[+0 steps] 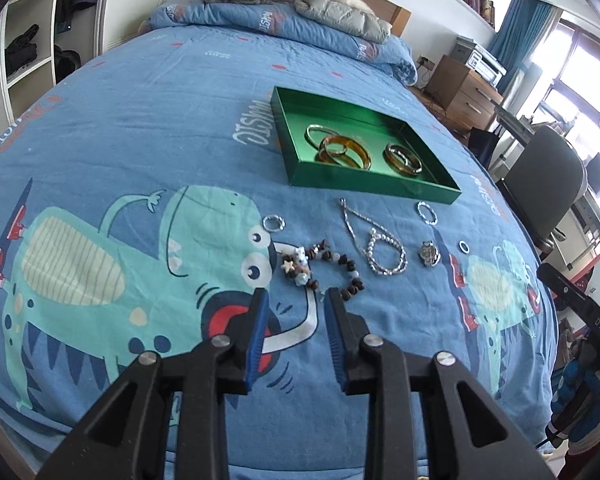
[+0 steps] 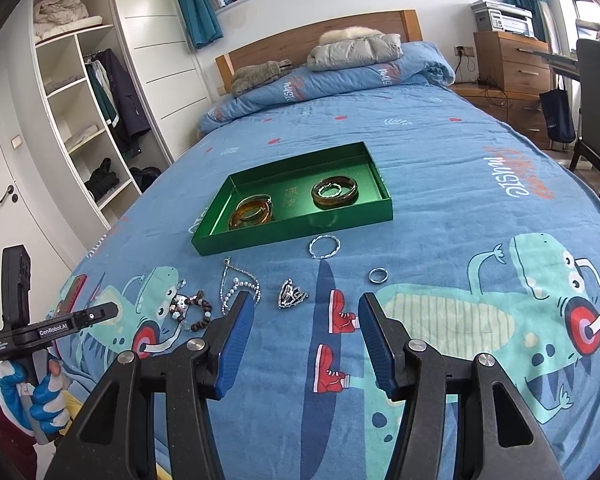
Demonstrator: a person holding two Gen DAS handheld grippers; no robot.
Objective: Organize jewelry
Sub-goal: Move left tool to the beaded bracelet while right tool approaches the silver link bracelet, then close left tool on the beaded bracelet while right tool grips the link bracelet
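A green tray [image 1: 372, 190] [image 2: 300, 226] lies on the bed and holds amber bangles [image 1: 350, 152] [image 2: 252, 212] and a silver ring. Loose on the blue bedspread in front of it are a brown beaded bracelet [image 1: 328, 268] [image 2: 194, 312], a silver chain with pearl loop [image 1: 384, 256] [image 2: 236, 284], a silver brooch [image 1: 430, 254] [image 2: 292, 298], a twisted silver bangle [image 1: 426, 213] [image 2: 324, 247] and small silver rings [image 1: 274, 224] [image 2: 378, 275]. My left gripper [image 1: 296, 296] is open just before the beaded bracelet. My right gripper [image 2: 306, 304] is open near the brooch.
Folded quilt and jackets [image 2: 352, 52] lie at the head of the bed. A wardrobe [image 2: 84, 92] stands left, a wooden cabinet with printer [image 2: 508, 52] and a chair [image 1: 544, 192] right. The left hand-held gripper shows in the right wrist view [image 2: 52, 326].
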